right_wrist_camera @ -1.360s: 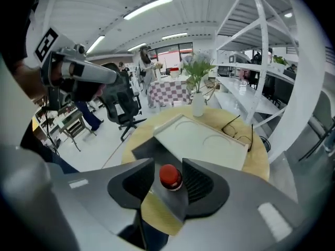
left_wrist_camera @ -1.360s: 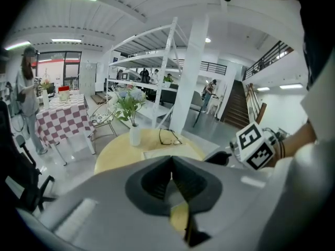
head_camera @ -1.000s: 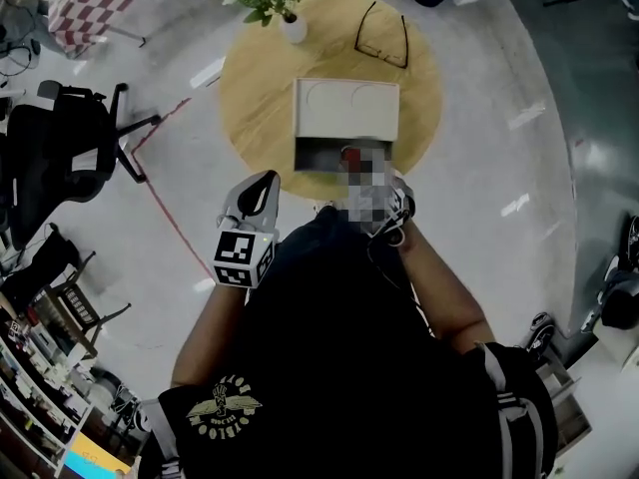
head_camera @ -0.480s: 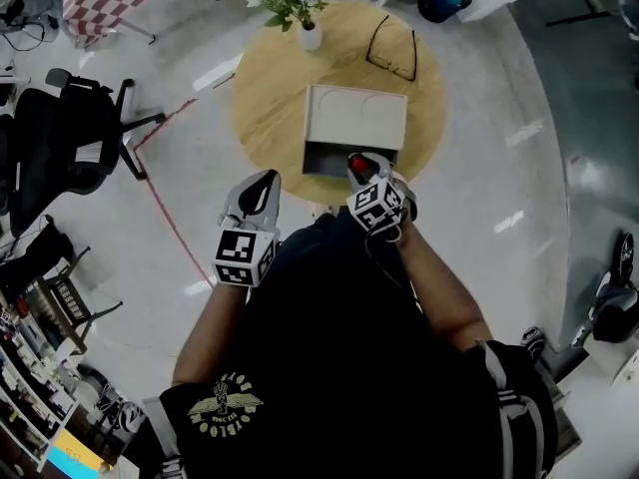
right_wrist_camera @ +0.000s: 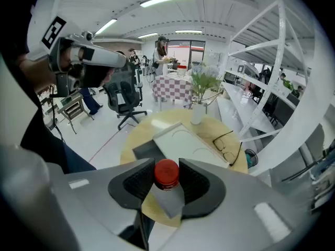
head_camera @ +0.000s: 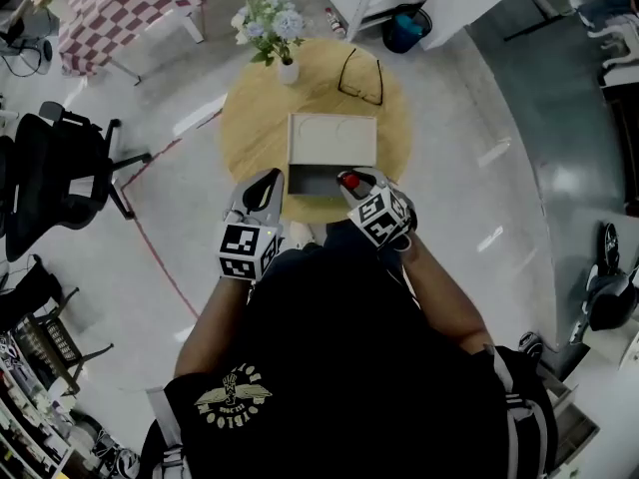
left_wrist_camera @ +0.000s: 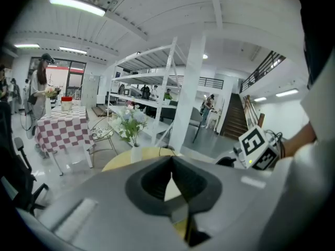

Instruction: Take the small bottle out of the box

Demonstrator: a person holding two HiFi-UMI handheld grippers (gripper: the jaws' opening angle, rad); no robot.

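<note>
The small bottle [right_wrist_camera: 167, 178], clear with a red cap [head_camera: 348, 181], stands upright between the pads of my right gripper [right_wrist_camera: 167, 181], which is shut on it. In the head view the right gripper [head_camera: 353, 184] holds it above the near end of the pale box [head_camera: 332, 138], over its dark open section [head_camera: 312, 180]. My left gripper [head_camera: 264, 186] hovers just left of the box's near corner; its jaws [left_wrist_camera: 171, 162] meet at the tips with nothing between them.
The box lies on a small round wooden table [head_camera: 248, 108], with a vase of flowers [head_camera: 272, 30] and a pair of glasses [head_camera: 361, 76] at the far side. A black office chair [head_camera: 50, 173] and a checkered table [head_camera: 110, 8] stand to the left.
Both grippers have risen. The right one has come up from the box's open section with the red-capped bottle in it.
</note>
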